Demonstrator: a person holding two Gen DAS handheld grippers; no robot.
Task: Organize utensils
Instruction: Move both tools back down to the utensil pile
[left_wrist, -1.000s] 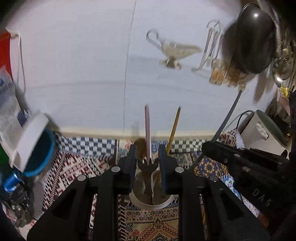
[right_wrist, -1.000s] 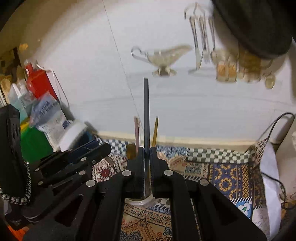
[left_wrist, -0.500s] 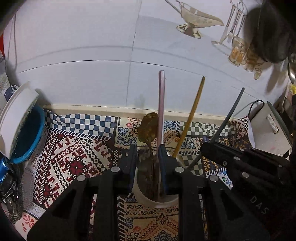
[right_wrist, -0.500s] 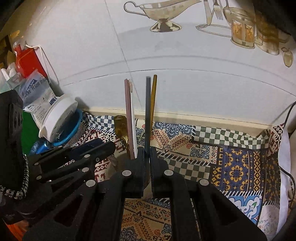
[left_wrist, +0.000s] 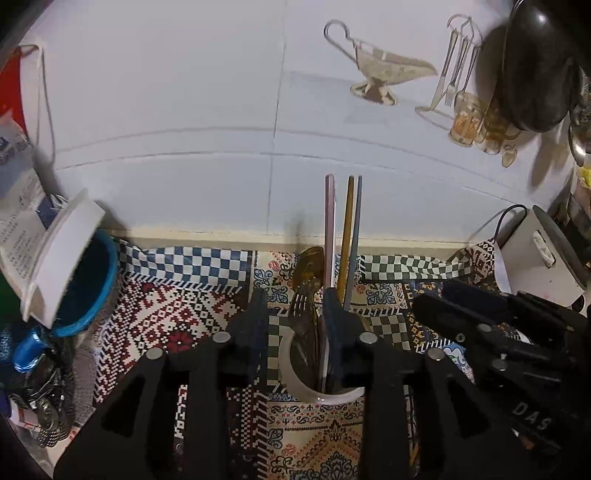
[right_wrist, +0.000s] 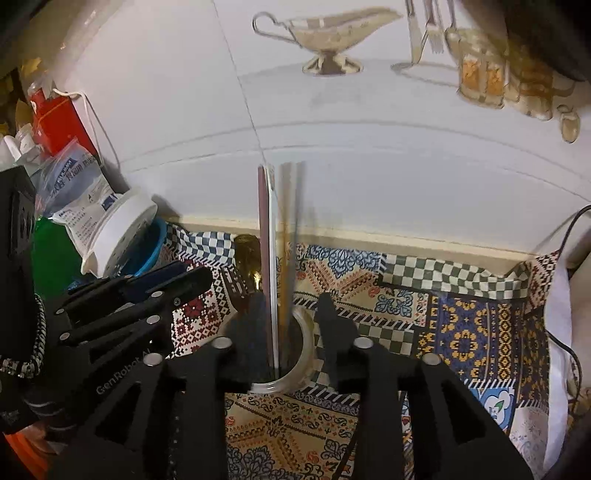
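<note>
A white cup (left_wrist: 322, 397) stands on the patterned cloth with several utensils upright in it: a pink handle (left_wrist: 330, 229), a gold handle (left_wrist: 348, 229), a grey handle (left_wrist: 357, 229), a fork (left_wrist: 301, 295) and a gold spoon (left_wrist: 311, 260). My left gripper (left_wrist: 295, 308) hangs over the cup with its jaws opening. The fork and spoon heads show between its fingers and the pads press on nothing. My right gripper (right_wrist: 291, 312) is also over the cup (right_wrist: 307, 347), jaws opening, with the pink handle (right_wrist: 266, 229) and blurred handles (right_wrist: 291, 221) standing free between them.
A blue mug (left_wrist: 86, 284) with a white lidded tub leaning on it sits at the left among packets and a red box (right_wrist: 55, 122). A white appliance (left_wrist: 535, 258) with a cable is at the right. The tiled wall is close behind, and a dark pan (left_wrist: 532, 74) hangs on it.
The right jaws have parted and let go of the grey handle, which now stands in the cup beside the gold one. The left jaws have widened off the pink handle.
</note>
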